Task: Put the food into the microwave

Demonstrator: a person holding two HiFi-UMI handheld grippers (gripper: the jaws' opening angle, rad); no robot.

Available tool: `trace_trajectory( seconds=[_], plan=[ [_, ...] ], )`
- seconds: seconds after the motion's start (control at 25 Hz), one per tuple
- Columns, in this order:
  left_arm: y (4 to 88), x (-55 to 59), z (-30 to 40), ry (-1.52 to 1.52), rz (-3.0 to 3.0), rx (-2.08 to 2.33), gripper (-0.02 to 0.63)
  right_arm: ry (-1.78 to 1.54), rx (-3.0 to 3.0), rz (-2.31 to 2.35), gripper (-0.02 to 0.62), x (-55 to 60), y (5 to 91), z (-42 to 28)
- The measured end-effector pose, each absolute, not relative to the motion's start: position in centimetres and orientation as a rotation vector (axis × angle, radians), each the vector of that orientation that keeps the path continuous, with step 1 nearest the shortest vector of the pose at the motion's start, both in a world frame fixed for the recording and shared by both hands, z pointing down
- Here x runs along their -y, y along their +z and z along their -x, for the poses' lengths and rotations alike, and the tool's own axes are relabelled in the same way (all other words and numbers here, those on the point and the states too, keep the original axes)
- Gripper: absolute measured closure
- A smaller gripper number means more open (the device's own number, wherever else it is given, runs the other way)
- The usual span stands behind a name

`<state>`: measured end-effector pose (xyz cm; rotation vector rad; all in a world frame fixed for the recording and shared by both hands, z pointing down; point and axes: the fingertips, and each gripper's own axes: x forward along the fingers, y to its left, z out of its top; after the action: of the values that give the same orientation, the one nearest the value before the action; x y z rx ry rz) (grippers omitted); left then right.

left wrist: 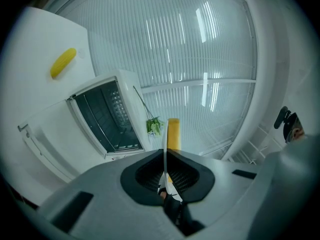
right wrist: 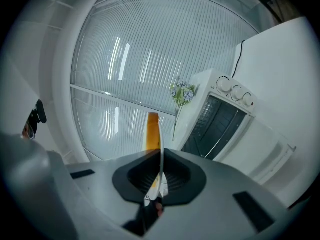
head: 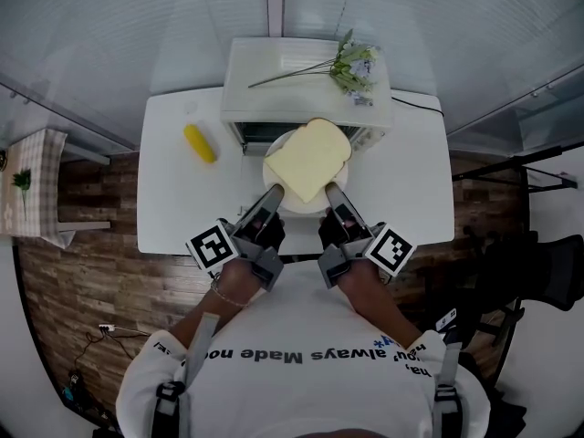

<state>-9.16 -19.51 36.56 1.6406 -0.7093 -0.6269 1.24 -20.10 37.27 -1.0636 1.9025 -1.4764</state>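
Observation:
A white plate [head: 285,199] carries a pale yellow slice of bread [head: 310,158]; it is held level just in front of the white microwave [head: 292,71], whose door [head: 260,135] hangs open. My left gripper [head: 273,194] is shut on the plate's near-left rim, and my right gripper [head: 334,193] is shut on its near-right rim. In the left gripper view the plate [left wrist: 165,156] runs edge-on between the jaws, with the bread [left wrist: 173,133] beyond and the dark microwave cavity [left wrist: 105,116] to the left. In the right gripper view the plate [right wrist: 160,151] and the bread [right wrist: 151,130] show likewise, with the microwave [right wrist: 220,121] on the right.
A yellow corn cob [head: 199,142] lies on the white table [head: 173,208] left of the microwave. Flowers [head: 351,62] lie on top of the microwave. A checkered stool [head: 32,185] stands at the far left and a black chair [head: 538,272] at the right.

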Motion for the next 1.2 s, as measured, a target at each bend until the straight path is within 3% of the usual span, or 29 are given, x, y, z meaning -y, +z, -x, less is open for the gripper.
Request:
trace_trajectory(
  seconds=[0.52,1.2],
  plan=[
    [35.9,19.6,4.7,-0.661,-1.631,0.733,0.588,-1.480,-1.910,1.031,0.572,20.6,36.8,-5.7],
    [38.1,19.9,4.9,-0.625,-1.592,0.768,0.588,-1.537,-1.894,1.033,0.572,20.9,38.7,-5.5]
  ],
)
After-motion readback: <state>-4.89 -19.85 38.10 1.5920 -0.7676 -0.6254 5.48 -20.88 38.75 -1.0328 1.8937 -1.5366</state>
